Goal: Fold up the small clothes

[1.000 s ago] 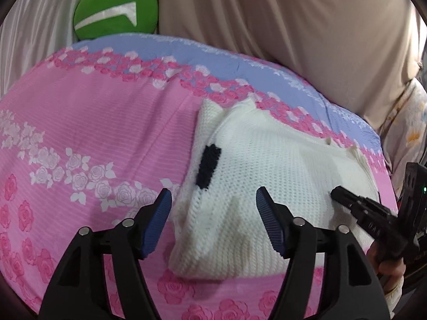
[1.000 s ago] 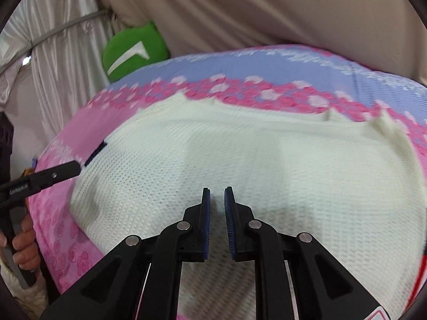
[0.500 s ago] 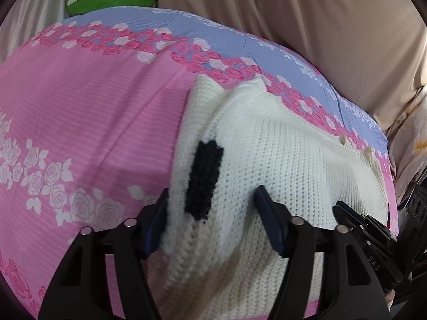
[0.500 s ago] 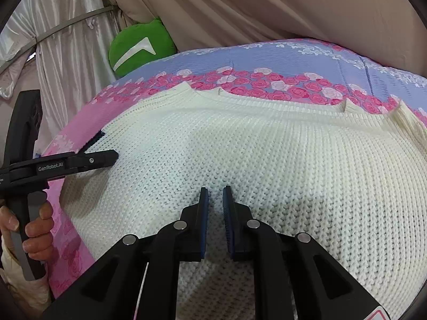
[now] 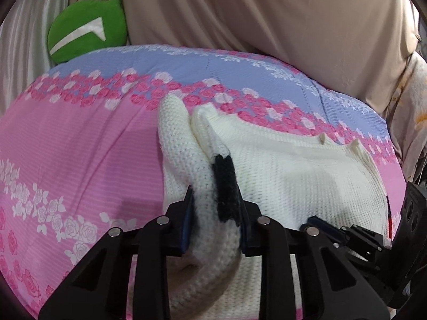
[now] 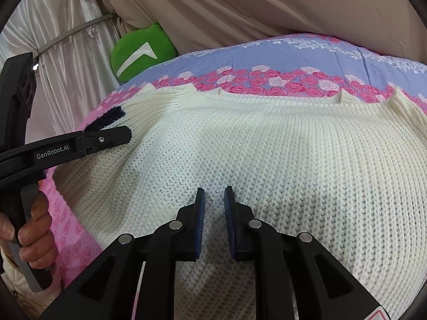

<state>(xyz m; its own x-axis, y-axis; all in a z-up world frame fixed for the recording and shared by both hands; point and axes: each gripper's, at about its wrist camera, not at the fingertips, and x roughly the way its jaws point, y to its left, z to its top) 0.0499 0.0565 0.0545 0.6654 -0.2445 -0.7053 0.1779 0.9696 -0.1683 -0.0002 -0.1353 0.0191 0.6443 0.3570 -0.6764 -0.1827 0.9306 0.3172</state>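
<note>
A cream knit sweater [image 5: 293, 176] lies spread on the pink rose-print bedspread [image 5: 80, 146]. Its left edge carries a black patch [image 5: 225, 184]. My left gripper [image 5: 214, 194] is closing on that edge; the pads press a raised, bunched fold with the patch between them. From the right wrist view the left gripper [image 6: 128, 133] sits at the sweater's [image 6: 267, 146] left side, beside the patch [image 6: 109, 117]. My right gripper [image 6: 214, 190] hovers over the sweater's front middle. Its jaws are opening, a narrow gap with no fabric pinched. Its tip [image 5: 315, 220] shows at lower right.
A green cushion [image 5: 85, 34] sits at the bed's far left corner, also in the right wrist view [image 6: 138, 53]. Beige drapery [image 5: 267, 13] hangs behind the bed. A hand [image 6: 34, 229] holds the left gripper's handle. Bare bedspread [image 6: 267, 61] lies beyond the sweater.
My left gripper moved onto the sweater's left edge and its jaws narrowed from wide to tight around it, lifting and bunching the fold. The right gripper stayed put, its gap slightly wider.
</note>
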